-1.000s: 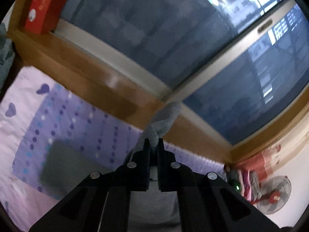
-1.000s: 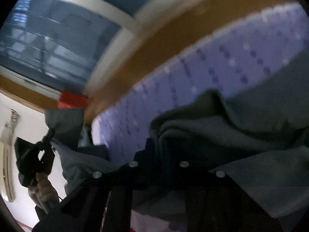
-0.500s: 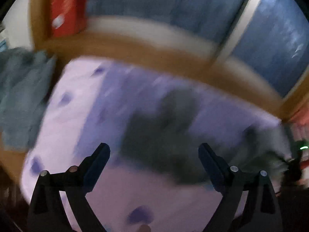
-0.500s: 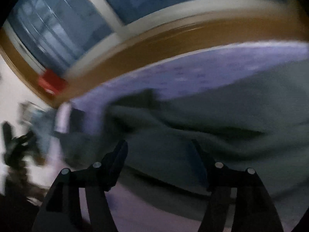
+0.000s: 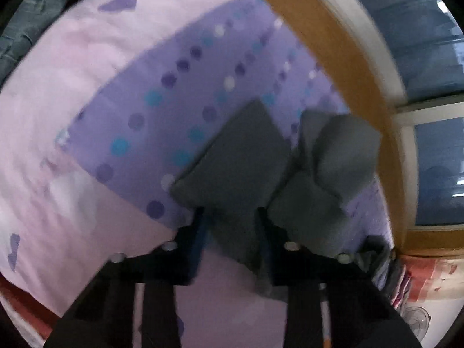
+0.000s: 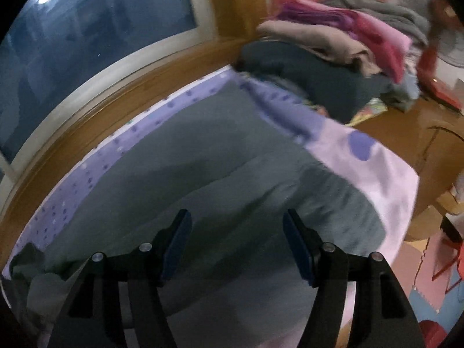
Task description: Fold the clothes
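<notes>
On a bed below a dark window, the left gripper [image 5: 232, 217] is closing its jaws around a grey sleeve [image 5: 240, 156] of the garment being folded; the cloth lies between the two fingers, though whether the pads already press on it cannot be made out through the blur. A second grey fold [image 5: 336, 159] of the same garment lies bunched just beside it, next to the wooden bed rail [image 5: 342, 66]. The right gripper [image 6: 237, 242] hovers with its jaws wide and nothing between them, above the grey garment [image 6: 203, 174] spread flat across the purple-and-pink dotted bedsheet [image 5: 162, 92]. Beyond the sheet's far corner sits a pile of clothes [image 6: 333, 46], dark, tan and pink. No brand, label or writing can be read anywhere.
</notes>
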Demonstrator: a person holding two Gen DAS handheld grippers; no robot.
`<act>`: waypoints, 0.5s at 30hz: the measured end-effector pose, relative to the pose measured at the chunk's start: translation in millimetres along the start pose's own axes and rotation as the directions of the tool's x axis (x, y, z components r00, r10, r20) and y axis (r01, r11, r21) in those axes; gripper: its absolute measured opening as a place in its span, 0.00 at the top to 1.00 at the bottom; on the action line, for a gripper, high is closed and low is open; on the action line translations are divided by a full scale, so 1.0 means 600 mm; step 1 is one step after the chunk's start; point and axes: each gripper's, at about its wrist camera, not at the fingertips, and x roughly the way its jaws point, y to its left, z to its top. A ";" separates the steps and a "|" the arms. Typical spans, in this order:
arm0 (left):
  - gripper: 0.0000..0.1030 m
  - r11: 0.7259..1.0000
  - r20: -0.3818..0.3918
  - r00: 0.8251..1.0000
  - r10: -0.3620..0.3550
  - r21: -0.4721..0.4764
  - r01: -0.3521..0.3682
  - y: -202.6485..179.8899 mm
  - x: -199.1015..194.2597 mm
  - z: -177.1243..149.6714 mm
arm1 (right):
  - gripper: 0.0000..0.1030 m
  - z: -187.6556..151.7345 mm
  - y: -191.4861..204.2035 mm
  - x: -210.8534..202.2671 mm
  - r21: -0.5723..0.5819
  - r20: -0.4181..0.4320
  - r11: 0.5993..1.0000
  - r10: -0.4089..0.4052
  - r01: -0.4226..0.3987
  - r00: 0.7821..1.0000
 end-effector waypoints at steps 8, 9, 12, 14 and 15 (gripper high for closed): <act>1.00 0.993 0.077 0.990 -0.114 0.020 0.113 -0.034 -0.047 -0.001 | 0.36 -0.013 0.019 -0.005 -0.023 -0.014 0.998 0.055 -0.056 0.998; 1.00 0.986 0.104 0.983 -0.150 0.095 0.140 -0.062 -0.079 -0.020 | 0.36 -0.012 0.023 -0.009 -0.030 -0.008 0.997 0.067 -0.067 0.998; 1.00 0.948 0.162 0.947 -0.277 0.204 0.243 -0.136 -0.163 -0.049 | 0.36 -0.009 0.022 -0.022 -0.025 0.010 0.997 0.075 -0.074 0.997; 1.00 0.919 0.217 0.912 -0.348 0.270 0.287 -0.203 -0.213 -0.042 | 0.36 -0.003 0.012 -0.025 -0.003 0.006 0.996 0.089 -0.089 0.996; 1.00 0.903 0.240 0.895 -0.376 0.310 0.296 -0.237 -0.237 -0.038 | 0.36 0.001 0.008 -0.024 0.003 0.000 0.995 0.101 -0.101 0.995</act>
